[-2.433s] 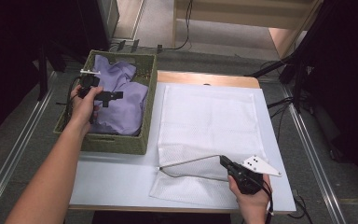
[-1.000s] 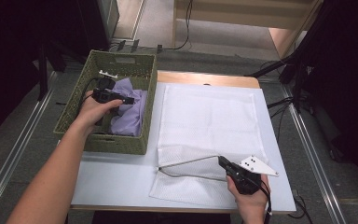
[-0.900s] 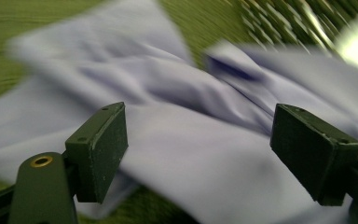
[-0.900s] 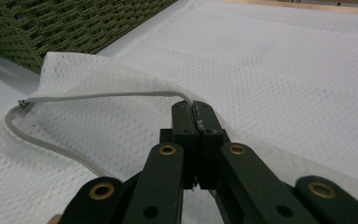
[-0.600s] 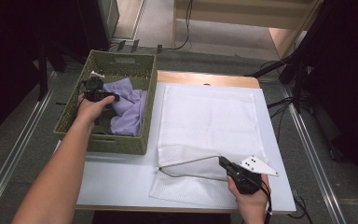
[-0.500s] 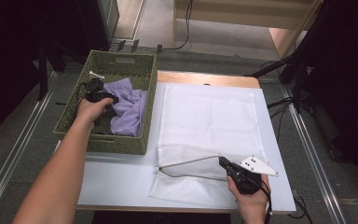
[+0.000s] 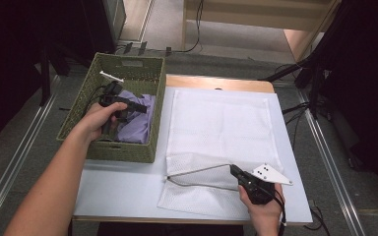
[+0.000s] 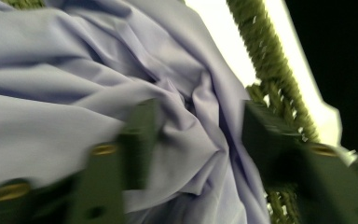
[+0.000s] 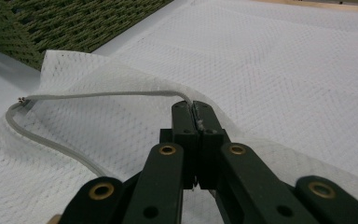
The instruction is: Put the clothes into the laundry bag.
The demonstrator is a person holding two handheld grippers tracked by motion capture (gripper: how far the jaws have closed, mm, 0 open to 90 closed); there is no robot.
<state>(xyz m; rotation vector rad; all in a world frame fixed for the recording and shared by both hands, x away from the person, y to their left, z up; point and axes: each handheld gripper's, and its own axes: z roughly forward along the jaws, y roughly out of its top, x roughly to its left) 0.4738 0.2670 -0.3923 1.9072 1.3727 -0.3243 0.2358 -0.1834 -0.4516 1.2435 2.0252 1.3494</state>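
Observation:
A lavender cloth [image 7: 140,120] lies crumpled in the right half of a green woven basket [image 7: 123,150]. My left gripper [image 7: 140,107] is down in the basket over it. In the left gripper view its jaws [image 8: 200,126] stand apart, having just been opening, with a fold of the cloth [image 8: 74,70] bulging between them. A white mesh bag [image 7: 221,123] lies flat on the table. My right gripper [image 7: 234,170] is shut on the bag's grey rim cord [image 9: 98,94] at the near edge and holds the mouth lifted, as the right gripper view [image 9: 195,109] shows.
The basket stands at the table's left, its wall [image 8: 265,70] close to the left jaws. A white strip [image 7: 110,75] lies at its far end. The white table [image 7: 118,191] has a wooden far edge [image 7: 216,82]. Dark stands and cables are at the right.
The left gripper shifted left in the basket, then back right onto the cloth, which is bunched against the right wall. The right gripper and bag stayed put.

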